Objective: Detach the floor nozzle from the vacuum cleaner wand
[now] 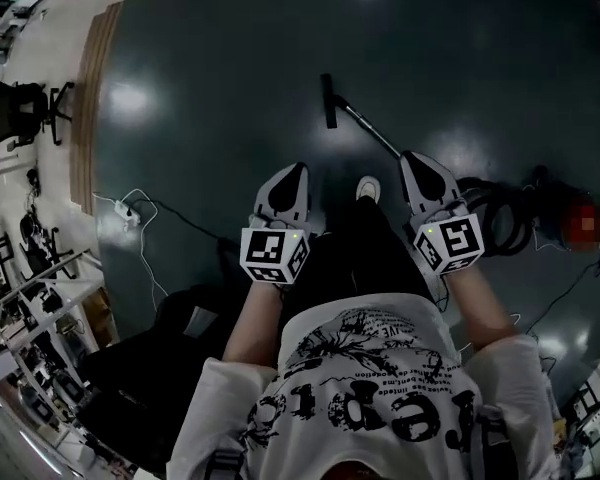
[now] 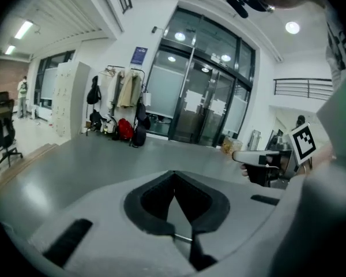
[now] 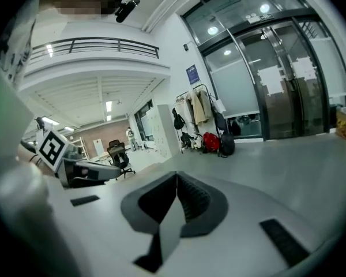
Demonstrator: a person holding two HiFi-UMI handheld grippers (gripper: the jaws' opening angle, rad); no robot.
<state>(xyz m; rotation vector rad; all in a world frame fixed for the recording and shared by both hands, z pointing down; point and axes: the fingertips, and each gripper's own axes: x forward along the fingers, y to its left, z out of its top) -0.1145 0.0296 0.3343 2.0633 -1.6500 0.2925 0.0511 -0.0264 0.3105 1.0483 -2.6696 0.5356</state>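
**Head view, L to R.** Left gripper (image 1: 295,173), lower centre-left: jaws together, nothing betw. them. Floor nozzle (image 1: 329,100), upper centre, lies on dark floor (image 1: 210,68), apparently still joined to wand (image 1: 368,128), which runs down-right twd. right gripper (image 1: 412,164). That gripper's jaws are likewise together and empty; no hold on wand. Hose (image 1: 495,218) coiled at far right. Judged: nothing done yet; approach, grip and separation all remain.

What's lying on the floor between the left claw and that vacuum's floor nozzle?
Nothing. In the head view, only bare dark floor separates the shut left claw from the floor nozzle.
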